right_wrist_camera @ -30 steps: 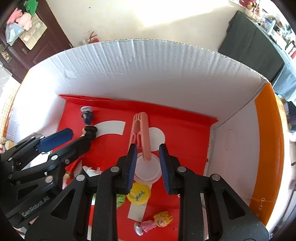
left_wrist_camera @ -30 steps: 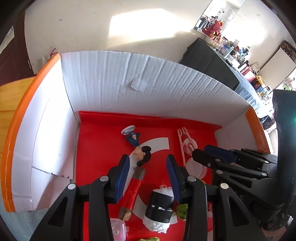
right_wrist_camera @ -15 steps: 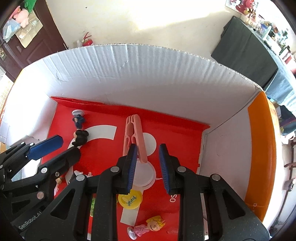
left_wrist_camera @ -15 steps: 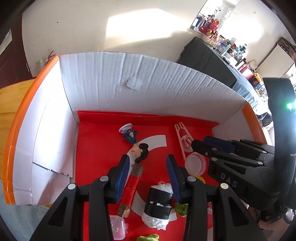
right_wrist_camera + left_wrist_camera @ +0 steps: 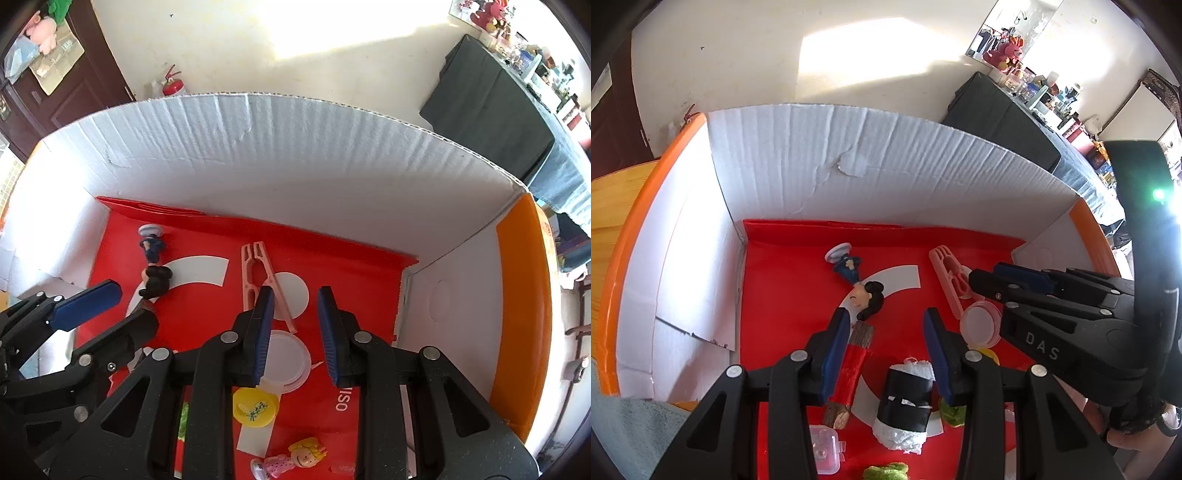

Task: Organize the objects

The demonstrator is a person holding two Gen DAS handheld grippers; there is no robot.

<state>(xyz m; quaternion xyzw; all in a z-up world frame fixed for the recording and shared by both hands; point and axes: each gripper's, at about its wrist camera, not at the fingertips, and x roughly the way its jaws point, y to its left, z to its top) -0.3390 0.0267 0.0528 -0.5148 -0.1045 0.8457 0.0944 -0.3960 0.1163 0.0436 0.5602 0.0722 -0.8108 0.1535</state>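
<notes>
While both grippers are hovering empty inside the box (image 5: 332,177), left gripper (image 5: 886,354) half-open, right gripper (image 5: 295,328) narrow, R's risking clipping the pink clip (image 5: 258,284) w/o catching it.

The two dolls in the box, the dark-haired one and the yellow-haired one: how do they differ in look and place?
The dark-haired doll wears dark blue clothes; the yellow-haired doll wears a pink dotted dress. The dark-haired doll lies near the far left corner of the box, its head toward the camera, while the yellow-haired doll lies at the near edge, its head to the right. Both are small figures lying flat on the red floor, each on a round base.
</notes>
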